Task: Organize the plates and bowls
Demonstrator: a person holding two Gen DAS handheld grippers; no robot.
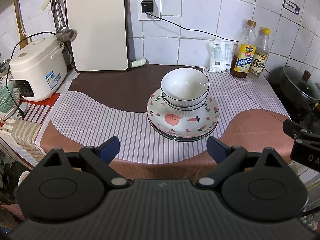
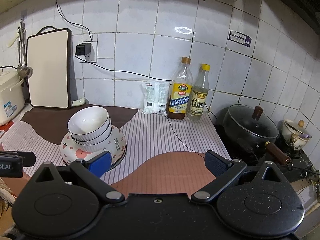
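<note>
Left to right across the left wrist view: rice cooker (image 1: pixel 38 70), cutting board (image 1: pixel 98 28) leaning on the tiled wall, then the stack of bowls (image 1: pixel 185 92) nested on the plates (image 1: pixel 183 124), then two bottles (image 1: pixel 250 50) and a lidded pan (image 1: pixel 300 84) at the far right.

Your left claw (image 1: pixel 162 150) is spread wide and empty, held back from the stack, which sits on the striped cloth of the counter (image 1: pixel 90 116) just ahead of it. Your right claw (image 2: pixel 158 164) is likewise spread and empty; the stack lies to its left, its near edge partly hidden behind the claw's left blue pad, with bare cloth straight ahead.

Judged from this arrangement, the sorting looks largely complete: at least two bowls sit inside one another, centred on a pile of patterned plates with a darker-rimmed one at the bottom, and no loose dish is visible elsewhere on the counter. What may remain is only to move the stack, if that is wanted.
</note>
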